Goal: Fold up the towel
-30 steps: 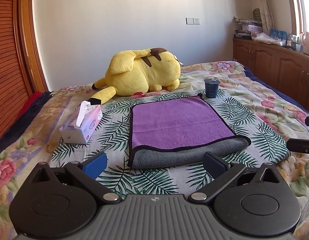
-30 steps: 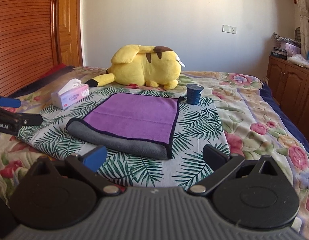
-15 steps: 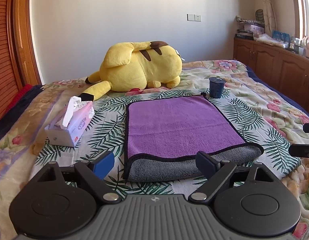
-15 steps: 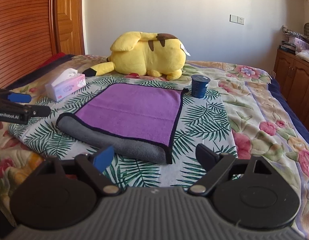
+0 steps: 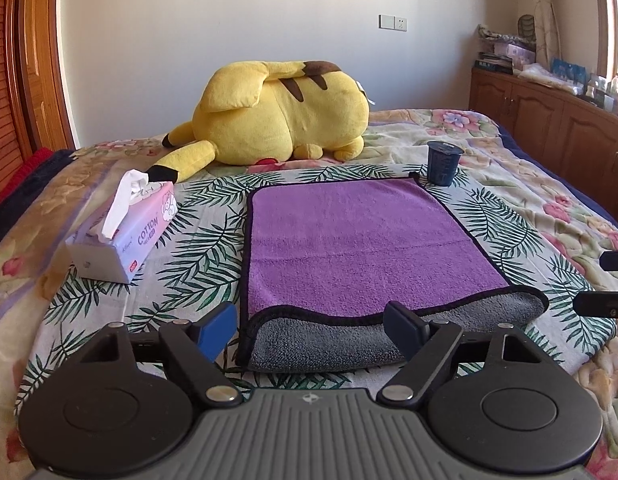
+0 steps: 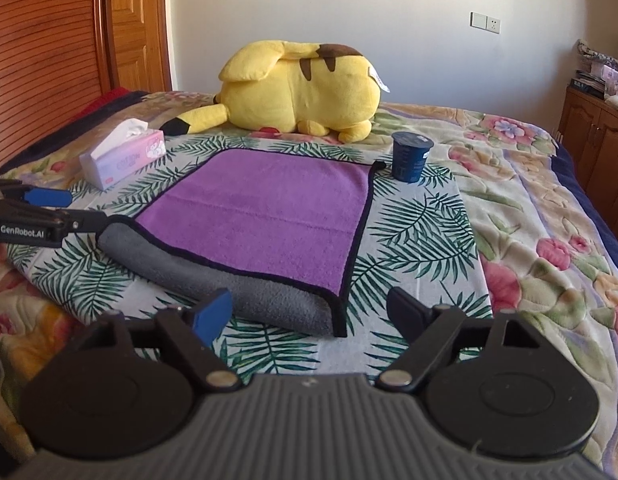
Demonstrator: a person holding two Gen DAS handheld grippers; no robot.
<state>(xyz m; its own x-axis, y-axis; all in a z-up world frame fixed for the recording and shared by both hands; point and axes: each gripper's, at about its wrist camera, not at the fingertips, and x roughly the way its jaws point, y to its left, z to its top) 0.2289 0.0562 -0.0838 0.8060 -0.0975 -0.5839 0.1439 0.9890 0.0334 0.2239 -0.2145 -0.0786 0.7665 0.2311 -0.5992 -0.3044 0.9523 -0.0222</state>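
**Free room and obstacles on the bed**

The towel (image 5: 361,240) lies flat near the foot edge of the bed (image 6: 549,240), on a palm-leaf cloth (image 6: 421,236). Bare cloth runs along both side edges of the towel and along its near folded edge. Obstacles: a tissue box (image 5: 125,232) on the left, well apart from the towel; a dark cup (image 6: 411,156) just beside the towel's far right corner; a yellow plush toy (image 5: 281,120) across the far side, near the towel's far edge. The left gripper (image 5: 309,330) and right gripper (image 6: 311,312), jaws wide and just narrowing, flank the near corners with nothing pressed between.
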